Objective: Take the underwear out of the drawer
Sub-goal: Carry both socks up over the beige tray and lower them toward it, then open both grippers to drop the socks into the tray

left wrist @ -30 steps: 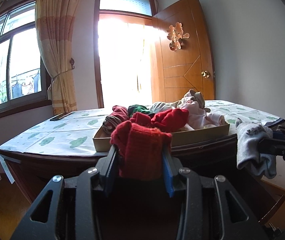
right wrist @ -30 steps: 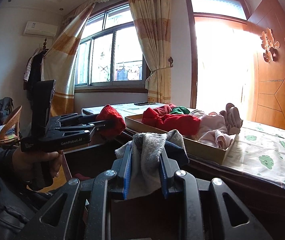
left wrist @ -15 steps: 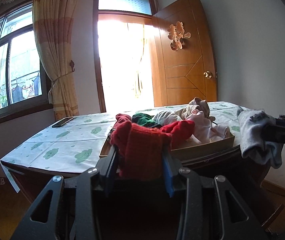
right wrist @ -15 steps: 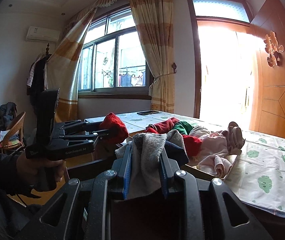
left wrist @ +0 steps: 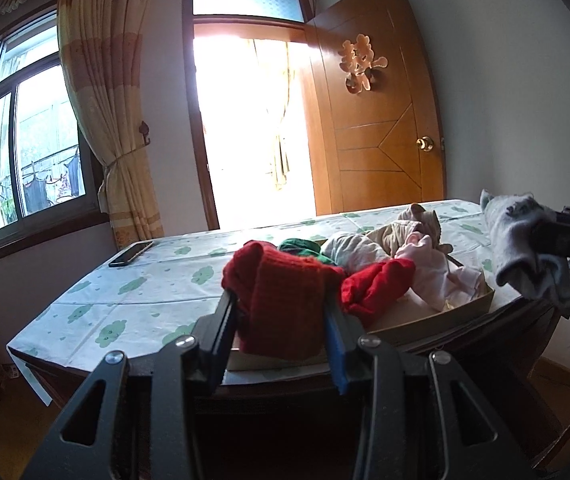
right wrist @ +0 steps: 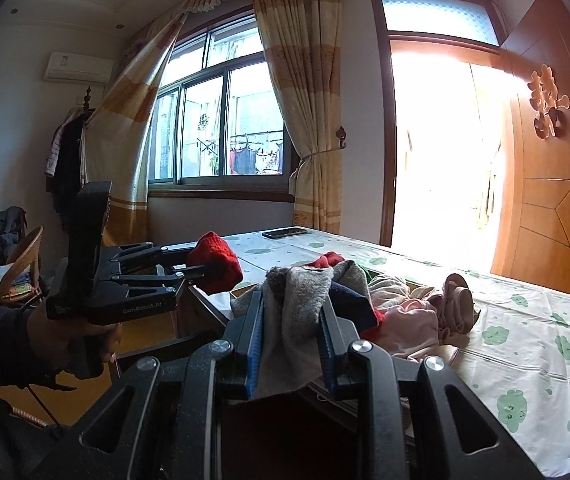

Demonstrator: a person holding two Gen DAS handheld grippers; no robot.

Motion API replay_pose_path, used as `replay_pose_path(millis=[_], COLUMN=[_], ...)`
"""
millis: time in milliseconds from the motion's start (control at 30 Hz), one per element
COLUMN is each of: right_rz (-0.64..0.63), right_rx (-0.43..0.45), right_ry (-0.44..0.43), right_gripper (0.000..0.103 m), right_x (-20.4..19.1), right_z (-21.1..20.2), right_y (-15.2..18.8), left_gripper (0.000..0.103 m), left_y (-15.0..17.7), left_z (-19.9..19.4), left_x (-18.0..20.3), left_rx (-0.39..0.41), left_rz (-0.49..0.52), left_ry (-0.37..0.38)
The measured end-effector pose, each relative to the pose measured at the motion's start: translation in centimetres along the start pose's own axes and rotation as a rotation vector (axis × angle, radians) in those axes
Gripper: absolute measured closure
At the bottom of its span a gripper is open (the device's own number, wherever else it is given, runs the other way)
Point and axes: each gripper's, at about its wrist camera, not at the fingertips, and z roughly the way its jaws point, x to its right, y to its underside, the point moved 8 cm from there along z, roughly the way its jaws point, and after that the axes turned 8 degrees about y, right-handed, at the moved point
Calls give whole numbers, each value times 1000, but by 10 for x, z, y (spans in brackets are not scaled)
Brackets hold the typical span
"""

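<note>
Gripping a red garment [left wrist: 285,304], the left gripper [left wrist: 281,320] is closed on it; the right gripper [right wrist: 291,320] clamps a grey garment [right wrist: 297,304] near the box [left wrist: 437,316].

this is a lived-in room of a home: tied-back patterned curtains [right wrist: 305,92] frame a window [right wrist: 221,120] with washing hung outside. a panelled wooden door [left wrist: 381,120] bears a paper ornament, an air conditioner [right wrist: 79,67] sits on the wall, and clothes hang from a coat stand [right wrist: 71,152] beside a wicker chair [right wrist: 25,256].
</note>
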Motion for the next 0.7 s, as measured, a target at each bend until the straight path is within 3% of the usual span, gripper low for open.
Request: replay_pose_path(millis=[700], right_rz=[51], right_rx=[-80], right_ry=[27], right_gripper=[76], right_x=[31], right_z=[62], right_y=[-26], left_gripper=[63], left_y=[-30], left_z=[76], left_x=[-15], left_rx=[-141], left_rz=[10], left_ry=[19])
